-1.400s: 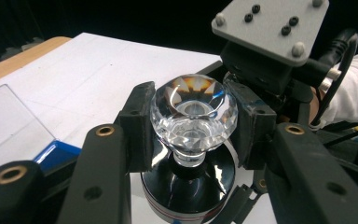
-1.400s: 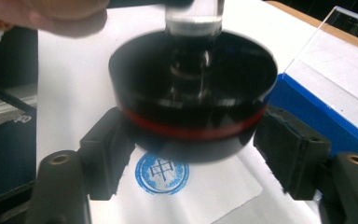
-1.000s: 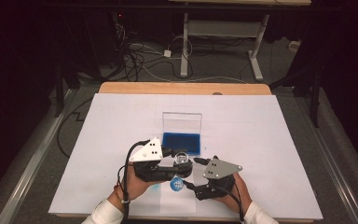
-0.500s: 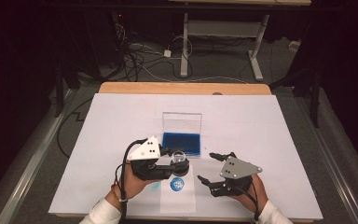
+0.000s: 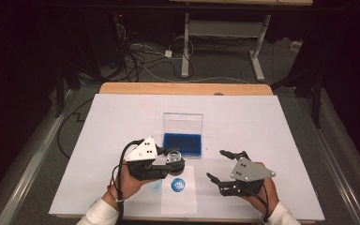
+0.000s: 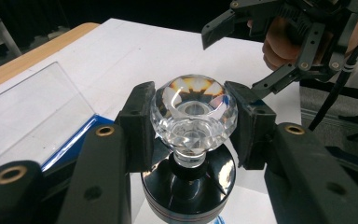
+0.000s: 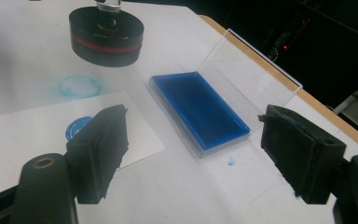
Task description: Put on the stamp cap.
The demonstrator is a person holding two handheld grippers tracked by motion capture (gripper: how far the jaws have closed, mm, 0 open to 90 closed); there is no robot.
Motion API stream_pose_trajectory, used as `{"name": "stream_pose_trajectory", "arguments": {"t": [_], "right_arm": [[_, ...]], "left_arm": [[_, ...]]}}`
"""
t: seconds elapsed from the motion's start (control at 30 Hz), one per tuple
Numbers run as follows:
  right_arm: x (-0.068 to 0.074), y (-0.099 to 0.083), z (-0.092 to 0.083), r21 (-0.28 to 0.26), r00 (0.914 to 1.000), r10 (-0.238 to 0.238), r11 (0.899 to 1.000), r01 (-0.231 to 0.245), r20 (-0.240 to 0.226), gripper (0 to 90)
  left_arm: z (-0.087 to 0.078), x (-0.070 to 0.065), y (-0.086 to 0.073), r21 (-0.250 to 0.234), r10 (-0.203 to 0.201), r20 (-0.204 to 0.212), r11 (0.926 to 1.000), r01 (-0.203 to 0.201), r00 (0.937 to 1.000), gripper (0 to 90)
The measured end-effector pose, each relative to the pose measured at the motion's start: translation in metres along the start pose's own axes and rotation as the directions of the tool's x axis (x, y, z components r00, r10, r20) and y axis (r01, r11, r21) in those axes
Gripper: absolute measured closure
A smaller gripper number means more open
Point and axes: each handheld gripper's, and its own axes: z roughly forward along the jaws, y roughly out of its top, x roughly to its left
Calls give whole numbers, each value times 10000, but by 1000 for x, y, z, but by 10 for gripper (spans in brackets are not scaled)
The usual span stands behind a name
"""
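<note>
Left claw around one stamp

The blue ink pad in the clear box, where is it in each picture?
High view: the blue ink pad in its clear plastic box sits mid-table, just beyond the left hand-held gripper.
Left gripper view: only its blue edge shows, low left, under the raised clear lid.
Right gripper view: centre, lid up behind.
Shared landmark: the black round stamp with a crystal knob.

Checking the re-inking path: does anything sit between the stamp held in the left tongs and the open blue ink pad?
Nothing visible does. The stamp is held in the left tongs just off the ink pad; its clear lid stands open on the far side, and the right tongs are off to the side.
</note>
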Motion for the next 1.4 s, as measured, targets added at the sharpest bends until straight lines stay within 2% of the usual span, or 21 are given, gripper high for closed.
{"name": "stream_pose_trajectory", "arguments": {"t": [0.47,0.6,1.03,1.2,1.4], "right_arm": [[-7,-19,-22,146,9978,215,9996,-224,622,224],[-9,-26,-31,98,9963,329,9994,-338,791,221],[-14,-48,-51,374,9927,695,9966,-735,984,219],[-16,-56,-55,457,9904,868,9947,-922,1076,218],[-17,-58,-57,472,9896,878,9945,-936,1136,218]], "left_arm": [[-15,12,-4,-50,-71,-692,10000,68,9976,539],[-17,15,-5,-35,-109,-774,9999,107,9969,539],[-19,24,-6,182,-104,-1076,9998,124,9941,539],[-21,30,-6,190,-137,-1268,9997,162,9918,539],[-22,36,-6,324,-121,-1495,9993,171,9887,539]]}}
